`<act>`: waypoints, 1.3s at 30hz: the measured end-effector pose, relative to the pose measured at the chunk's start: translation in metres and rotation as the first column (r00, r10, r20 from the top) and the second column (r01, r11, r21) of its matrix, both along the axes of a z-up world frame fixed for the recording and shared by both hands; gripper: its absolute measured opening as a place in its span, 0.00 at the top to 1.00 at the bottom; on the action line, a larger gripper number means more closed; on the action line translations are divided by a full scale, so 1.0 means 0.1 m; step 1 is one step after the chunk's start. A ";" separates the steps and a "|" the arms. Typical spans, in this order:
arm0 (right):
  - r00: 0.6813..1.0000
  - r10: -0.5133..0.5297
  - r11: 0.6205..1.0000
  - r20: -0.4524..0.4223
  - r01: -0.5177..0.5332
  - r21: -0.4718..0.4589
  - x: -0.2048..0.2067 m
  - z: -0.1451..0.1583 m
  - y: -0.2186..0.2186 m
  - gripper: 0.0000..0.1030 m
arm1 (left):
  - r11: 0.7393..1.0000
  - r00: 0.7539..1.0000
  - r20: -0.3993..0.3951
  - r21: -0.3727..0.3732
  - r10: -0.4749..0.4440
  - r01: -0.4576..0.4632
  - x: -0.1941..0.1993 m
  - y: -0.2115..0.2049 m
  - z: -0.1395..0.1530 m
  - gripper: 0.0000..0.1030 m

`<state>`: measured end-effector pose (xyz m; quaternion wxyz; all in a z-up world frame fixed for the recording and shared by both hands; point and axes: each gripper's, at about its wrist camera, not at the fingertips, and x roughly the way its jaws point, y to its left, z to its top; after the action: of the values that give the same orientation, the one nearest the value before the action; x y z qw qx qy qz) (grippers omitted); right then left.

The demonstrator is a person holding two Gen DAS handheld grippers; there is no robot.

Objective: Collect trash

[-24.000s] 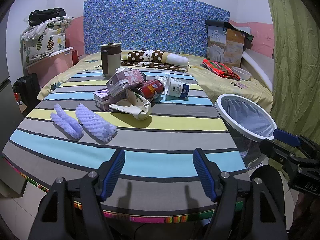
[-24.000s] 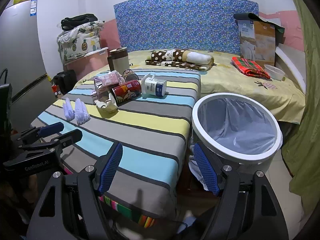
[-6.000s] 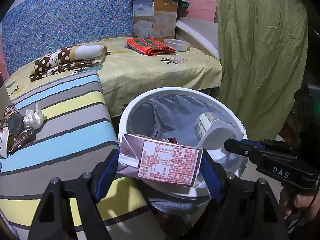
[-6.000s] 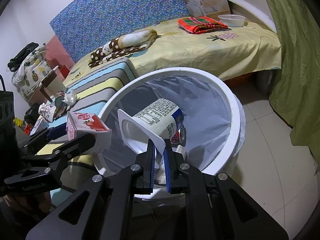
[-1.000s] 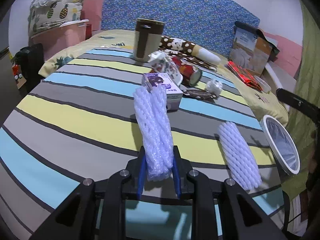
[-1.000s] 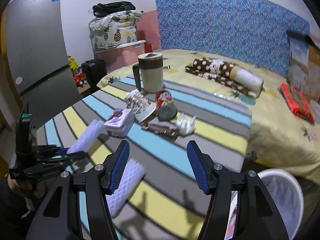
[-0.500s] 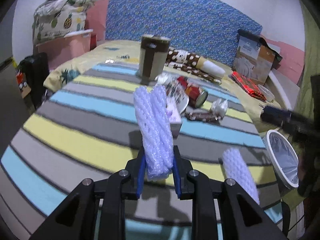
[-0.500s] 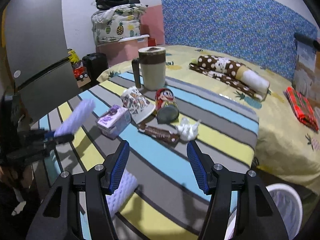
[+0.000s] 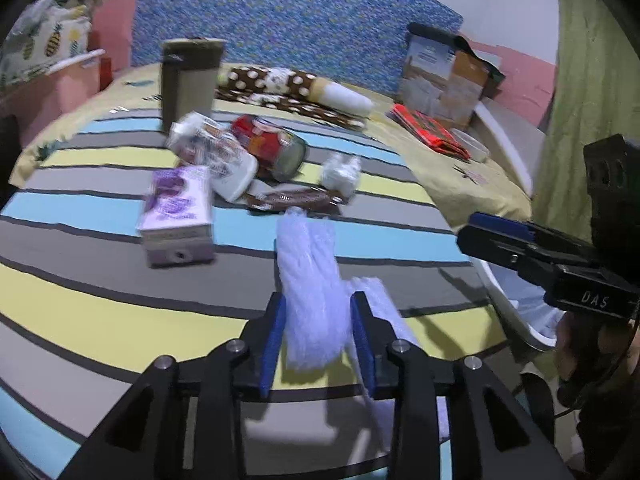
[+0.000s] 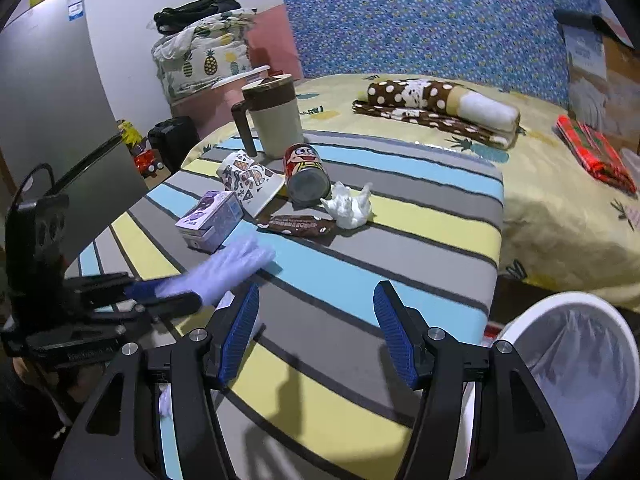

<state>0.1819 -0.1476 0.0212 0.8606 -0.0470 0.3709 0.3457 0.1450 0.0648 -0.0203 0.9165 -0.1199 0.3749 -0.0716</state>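
Note:
A pale purple foam net (image 9: 312,280) stands upright between the blue pads of my left gripper (image 9: 318,304). The jaws are opening, and the net has swelled and still fills the gap. From the right wrist view it sticks out of the left gripper (image 10: 160,296) above the striped table (image 10: 360,280). A second foam net (image 9: 380,312) lies on the table just behind the held one. My right gripper (image 10: 316,300) hangs open and empty over the table's near corner. The white bin (image 10: 560,308) stands on the floor to its right.
On the table lie a purple box (image 10: 212,216), a patterned paper cup (image 10: 248,180), a red can (image 10: 306,172), a brown wrapper (image 10: 296,224) and a crumpled tissue (image 10: 348,204). A lidded mug (image 10: 272,120) stands behind them. A bed lies beyond.
My left gripper has swung right with the foam net, toward the table's bin side, and its jaws have widened. The right gripper has sunk a little toward the table, still open.

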 end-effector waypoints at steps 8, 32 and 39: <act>0.998 -0.007 1.000 -0.065 0.008 0.022 -0.12 -0.09 0.02 0.40 | 0.999 0.999 0.042 -0.047 0.017 -0.015 -0.11 0.04 0.09 0.42; 0.985 0.082 0.996 -0.151 -0.088 -0.034 -0.33 -0.33 0.28 0.81 | 0.962 0.965 0.016 0.075 0.261 -0.261 0.33 0.58 0.00 0.28; 0.988 0.029 1.000 -0.154 -0.030 -0.004 -0.26 -0.33 0.09 0.83 | 0.950 0.946 -0.096 0.086 0.309 -0.302 0.57 0.65 -0.19 0.30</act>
<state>0.1564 -0.1389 -0.0117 0.8242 -0.0282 0.4364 0.3598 0.2023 0.1295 -0.0393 0.8985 -0.1481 0.4031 0.0909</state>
